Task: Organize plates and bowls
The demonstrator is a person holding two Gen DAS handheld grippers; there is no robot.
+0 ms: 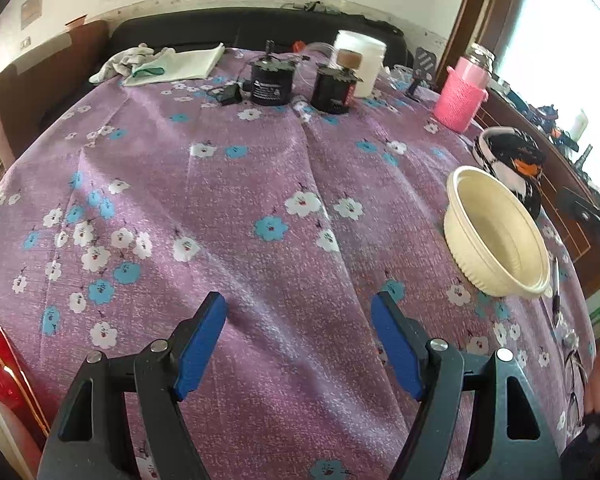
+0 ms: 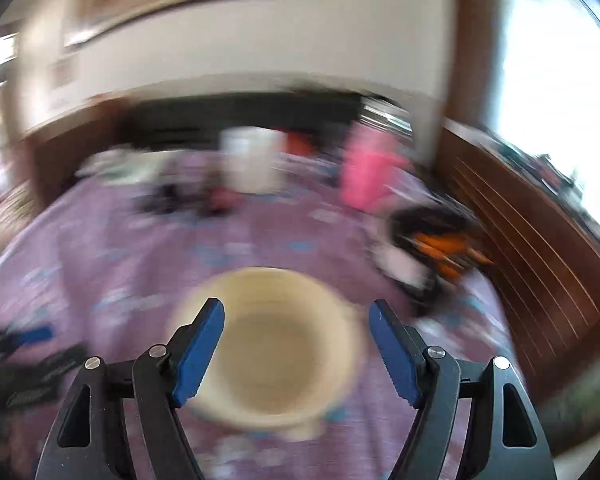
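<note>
Left wrist view: the left claw (image 1: pixel 299 308) stands spread, nothing between its blue pads, above the bench (image 1: pixel 260 184) under a purple flowered cloth. Broad open cloth lies ahead. The cream bowl (image 1: pixel 496 232) sits near the right edge, just beside a black, white and orange patterned bowl (image 1: pixel 512 160). Two black jars (image 1: pixel 270 82) and a pink-sleeved bottle (image 1: pixel 460 96) line the far side. Label print is unreadable.

Right wrist view, heavily blurred: the right claw (image 2: pixel 296 312) is spread wide over the cream bowl (image 2: pixel 276 356), pads clear of it. No writing legible.
</note>
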